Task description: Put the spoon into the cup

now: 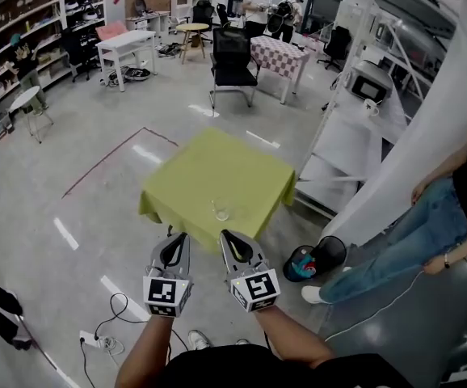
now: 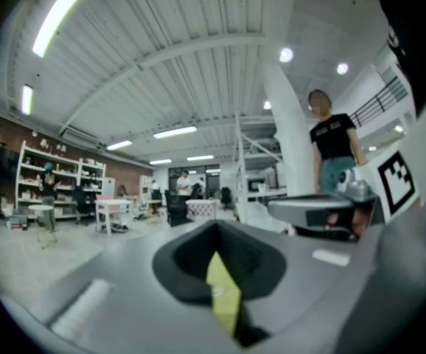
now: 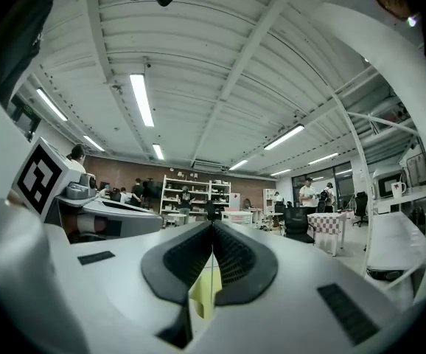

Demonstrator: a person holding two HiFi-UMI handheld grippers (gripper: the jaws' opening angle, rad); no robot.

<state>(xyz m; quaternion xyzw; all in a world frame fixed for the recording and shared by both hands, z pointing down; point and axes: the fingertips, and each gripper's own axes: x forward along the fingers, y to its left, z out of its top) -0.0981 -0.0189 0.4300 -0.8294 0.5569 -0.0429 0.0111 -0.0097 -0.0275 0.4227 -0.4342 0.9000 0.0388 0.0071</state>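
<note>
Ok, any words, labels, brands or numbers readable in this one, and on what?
No legible text in any view.
Marker cubes: black-and-white square patterns only, no letters or digits.
Standing person's black T-shirt: pale print, too blurred to read.
Shelves along the far wall: anything on them is too small to read.

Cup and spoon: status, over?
Left hand-held gripper and right hand-held gripper shut, empty, short of table. Cup on table's near edge. Spoon not made out. Nothing between.
</note>
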